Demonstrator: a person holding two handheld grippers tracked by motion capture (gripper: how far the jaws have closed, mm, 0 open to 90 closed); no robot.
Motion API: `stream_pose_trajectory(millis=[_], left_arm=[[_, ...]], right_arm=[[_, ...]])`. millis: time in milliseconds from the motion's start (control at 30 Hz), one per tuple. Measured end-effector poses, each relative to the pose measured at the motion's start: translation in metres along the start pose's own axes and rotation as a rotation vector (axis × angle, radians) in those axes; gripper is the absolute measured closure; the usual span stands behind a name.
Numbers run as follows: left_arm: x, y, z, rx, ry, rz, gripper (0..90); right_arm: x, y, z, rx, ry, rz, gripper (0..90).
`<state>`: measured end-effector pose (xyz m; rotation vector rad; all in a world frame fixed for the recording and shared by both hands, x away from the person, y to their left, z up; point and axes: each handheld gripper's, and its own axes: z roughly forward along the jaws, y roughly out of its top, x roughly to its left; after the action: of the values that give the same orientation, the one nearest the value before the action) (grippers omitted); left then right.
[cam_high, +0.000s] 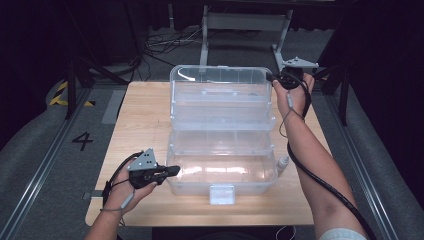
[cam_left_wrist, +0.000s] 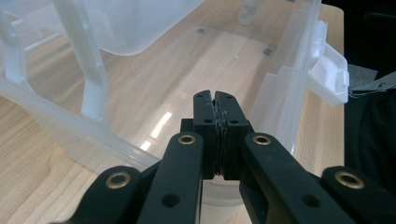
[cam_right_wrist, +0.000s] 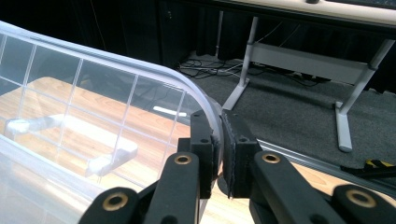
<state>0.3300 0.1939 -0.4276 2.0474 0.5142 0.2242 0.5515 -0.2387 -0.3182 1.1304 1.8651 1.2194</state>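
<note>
Bench (cam_high: 145, 120): light wood, carrying one large clear plastic storage box (cam_high: 222, 172) at its centre, lid (cam_high: 220, 95) swung up and back on the far side, white latch (cam_high: 222, 194) on the near wall.

Step in hand, as I judge it: working the lid, either finishing the opening or starting to close it.

Right tongs (cam_right_wrist: 219, 140): closed on the rounded far corner of the lid rim, clear plastic pinched between the pads.
Left tongs (cam_left_wrist: 215, 100): pressed together with nothing between them, tips at the box's near left wall, just over the rim. Contact with the wall I cannot tell.

To do it well: keep the right grip on the rim edge rather than the thin panel, and swing along the hinge arc instead of pulling straight, so the lid does not flex or slip out. The left tongs would serve best as a brace on the base so the box does not slide on the bench.

Views compared:
- High view: whole layout, both forearms, a small white bottle (cam_high: 283, 163) on the bench just beside the box's right end.
- Right gripper view: the pinch on the lid rim itself, the moulded grid on the lid, the floor and a table frame (cam_right_wrist: 299, 58) behind.
- Left gripper view: the bare box floor through clear plastic, and the latch (cam_left_wrist: 331, 74) side-on.
</note>
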Motion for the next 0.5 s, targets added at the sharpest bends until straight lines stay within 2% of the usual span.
stream_pose_trajectory(millis=[500], left_arm=[[0.0013, 0.0, 0.0003, -0.004, -0.012, -0.012, 88.7]], right_arm=[[-0.0027, -0.0052, 0.0114, 0.006, 0.001, 0.002, 84.5]])
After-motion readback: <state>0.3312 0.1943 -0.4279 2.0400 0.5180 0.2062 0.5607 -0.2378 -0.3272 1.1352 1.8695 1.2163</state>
